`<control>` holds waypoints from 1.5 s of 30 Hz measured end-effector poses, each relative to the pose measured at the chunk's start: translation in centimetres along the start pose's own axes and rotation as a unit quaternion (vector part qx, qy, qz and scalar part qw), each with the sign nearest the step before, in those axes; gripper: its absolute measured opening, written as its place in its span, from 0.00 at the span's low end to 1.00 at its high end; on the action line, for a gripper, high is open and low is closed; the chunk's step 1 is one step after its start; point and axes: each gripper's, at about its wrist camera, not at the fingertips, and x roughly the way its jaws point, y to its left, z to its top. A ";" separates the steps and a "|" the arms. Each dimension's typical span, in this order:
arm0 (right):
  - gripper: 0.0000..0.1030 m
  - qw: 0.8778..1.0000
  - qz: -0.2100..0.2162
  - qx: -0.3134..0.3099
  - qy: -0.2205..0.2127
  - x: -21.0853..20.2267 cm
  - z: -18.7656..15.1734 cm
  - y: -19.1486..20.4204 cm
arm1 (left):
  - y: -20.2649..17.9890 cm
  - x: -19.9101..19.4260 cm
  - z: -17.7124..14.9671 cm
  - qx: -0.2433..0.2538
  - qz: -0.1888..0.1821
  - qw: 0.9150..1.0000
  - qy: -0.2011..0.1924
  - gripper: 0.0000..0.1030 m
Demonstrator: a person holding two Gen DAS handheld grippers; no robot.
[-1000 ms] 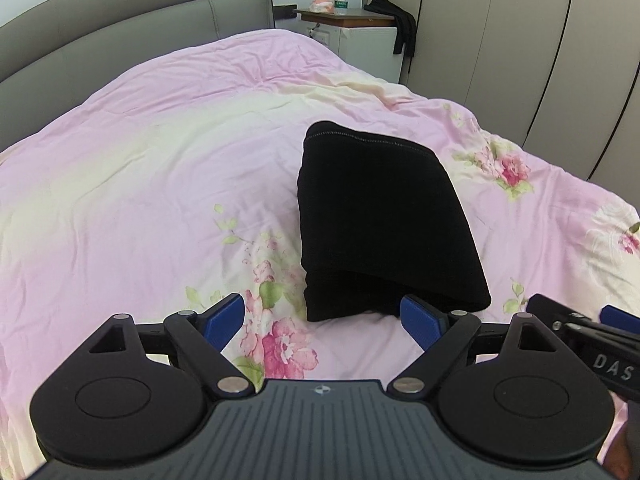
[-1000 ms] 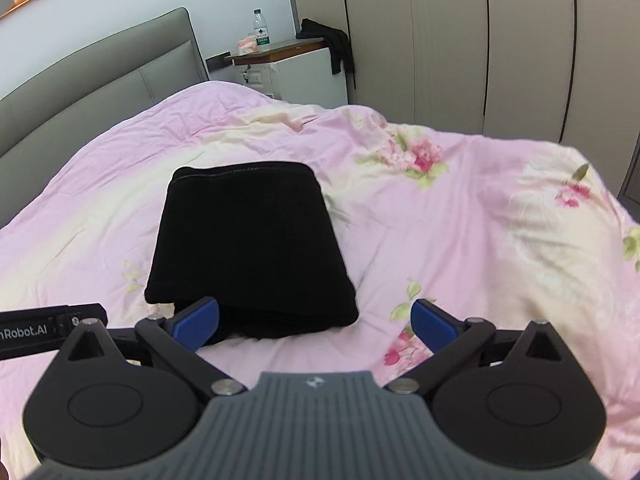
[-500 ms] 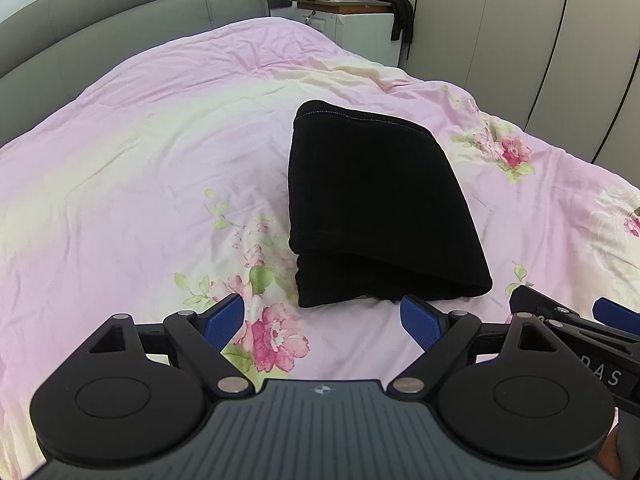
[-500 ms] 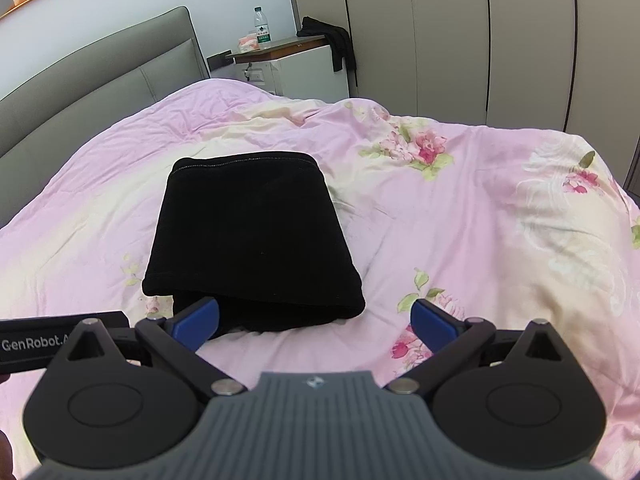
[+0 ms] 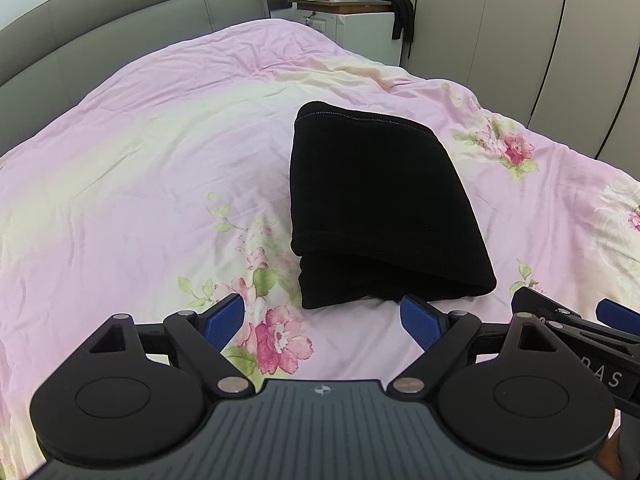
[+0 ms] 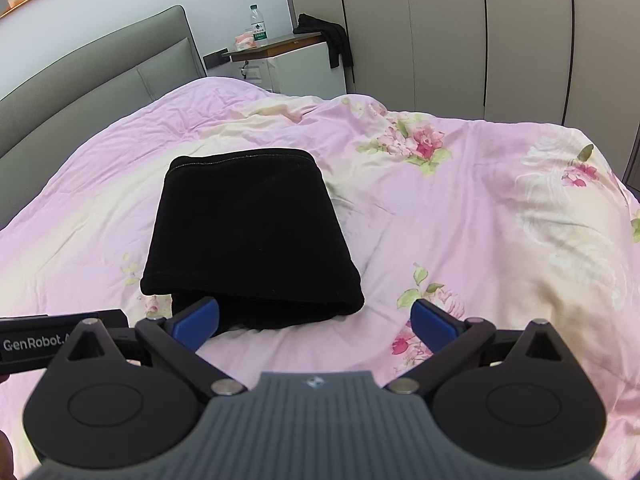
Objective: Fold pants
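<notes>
Pants, black, folded into a thick rectangular stack of layers, stitched hem outermost, lying flat mid-bed on the floral cover.

A pink quilted bedspread with printed pink flowers and green leaves covers the bed. A grey padded headboard stands along the far edge of the bed. Beside the headboard stands a white nightstand with a brown wooden top. On the top stand a clear plastic water bottle with a green label and a small pink pack. A black garment hangs over the nightstand's right end. Tall beige wardrobe doors line the wall to the right.
</notes>
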 end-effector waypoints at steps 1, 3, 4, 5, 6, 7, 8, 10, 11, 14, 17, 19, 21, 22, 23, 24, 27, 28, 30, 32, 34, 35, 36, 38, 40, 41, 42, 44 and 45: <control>0.95 1.000 0.000 0.000 0.000 0.0 0.0 0.0 | 0.0 0.0 0.0 0.000 0.001 1.000 0.000 1.00; 0.95 1.000 0.000 0.000 0.000 0.0 0.0 0.0 | 0.0 0.0 0.0 0.002 0.002 1.000 -0.001 0.99; 0.95 1.000 0.000 0.000 0.000 0.0 0.0 0.0 | 0.0 0.0 -0.1 0.002 0.002 1.000 -0.001 0.99; 0.95 1.000 0.000 0.000 0.000 0.0 0.0 0.0 | 0.0 0.0 -0.1 0.002 0.002 1.000 0.000 0.99; 0.95 1.000 0.000 0.000 0.000 0.0 0.0 0.0 | 0.0 0.0 0.0 0.002 0.002 1.000 0.000 0.99; 0.95 1.000 0.000 0.000 0.000 0.0 0.0 0.0 | 0.0 0.0 0.0 0.002 0.002 1.000 0.000 0.99; 0.95 1.000 0.000 0.000 0.000 0.0 0.0 -0.1 | 0.0 -0.1 -0.1 0.003 0.003 1.000 -0.001 0.99; 0.95 1.000 0.000 0.001 0.000 0.0 0.0 -0.1 | 0.0 -0.1 -0.1 0.004 0.004 1.000 -0.001 0.99; 0.95 1.000 0.000 0.001 0.000 0.0 0.0 -0.1 | 0.0 -0.1 -0.1 0.005 0.004 1.000 -0.001 0.99; 0.95 1.000 -0.001 0.002 0.000 0.0 -0.1 -0.1 | 0.0 -0.2 -0.1 0.004 0.004 1.000 -0.001 0.99; 0.95 1.000 -0.003 0.005 0.000 -0.2 -0.3 -0.1 | 0.0 -0.2 -0.1 0.004 0.004 1.000 -0.001 0.99; 0.95 1.000 -0.002 0.005 0.000 -0.2 -0.2 -0.2 | 0.0 -0.1 -0.1 0.005 0.004 1.000 -0.001 0.99; 0.95 1.000 -0.003 0.005 0.000 -0.2 -0.3 -0.2 | 0.0 -0.1 -0.1 0.005 0.004 1.000 -0.001 0.99; 0.95 1.000 -0.003 0.006 0.000 -0.2 -0.3 -0.2 | 0.0 -0.1 -0.1 0.004 0.004 1.000 -0.001 0.99; 0.95 1.000 -0.003 0.006 0.000 -0.2 -0.3 -0.1 | 0.0 -0.1 -0.1 0.004 0.003 1.000 -0.001 0.99; 0.95 1.000 -0.003 0.005 0.000 -0.2 -0.3 -0.2 | 0.0 -0.2 -0.1 0.004 0.003 1.000 -0.001 0.99; 0.95 1.000 -0.003 0.005 0.000 -0.2 -0.3 -0.2 | -0.1 -0.3 -0.1 0.003 0.003 1.000 0.000 0.99; 0.95 1.000 -0.004 0.006 0.000 -0.3 -0.4 -0.2 | -0.1 -0.3 -0.1 0.003 0.002 1.000 0.001 0.99; 0.95 1.000 -0.003 0.006 -0.001 -0.3 -0.4 -0.2 | -0.1 -0.3 -0.1 0.003 0.002 1.000 0.000 0.99; 0.95 1.000 -0.003 0.006 -0.001 -0.3 -0.4 -0.2 | -0.1 -0.3 -0.1 0.003 0.002 1.000 0.000 0.99; 0.95 1.000 -0.003 0.006 0.000 -0.3 -0.3 -0.2 | -0.1 -0.3 -0.1 0.002 0.002 1.000 0.001 0.99; 0.95 1.000 -0.003 0.006 0.000 -0.3 -0.3 -0.2 | -0.1 -0.3 -0.1 0.003 0.002 1.000 0.001 0.99; 0.95 1.000 -0.003 0.006 0.000 -0.3 -0.3 -0.2 | -0.1 -0.3 -0.1 0.003 0.002 1.000 0.001 0.99; 0.95 1.000 -0.003 0.006 0.000 -0.3 -0.3 -0.2 | -0.1 -0.3 -0.1 0.003 0.002 1.000 0.001 0.99; 0.95 1.000 -0.003 0.006 0.000 -0.2 -0.3 -0.3 | -0.1 -0.3 -0.1 0.003 0.002 1.000 0.000 0.99; 0.95 1.000 -0.003 0.006 0.000 -0.2 -0.3 -0.3 | 0.0 -0.3 -0.1 0.003 0.002 1.000 0.000 0.99; 0.95 1.000 -0.003 0.006 0.000 -0.2 -0.3 -0.3 | 0.0 -0.3 -0.1 0.003 0.002 1.000 0.001 0.99; 0.95 1.000 -0.003 0.006 0.000 -0.2 -0.3 -0.3 | 0.0 -0.3 -0.1 0.003 0.002 1.000 0.001 0.99; 0.95 1.000 -0.003 0.006 0.000 -0.2 -0.3 -0.3 | 0.0 -0.3 -0.2 0.002 0.002 1.000 0.000 0.99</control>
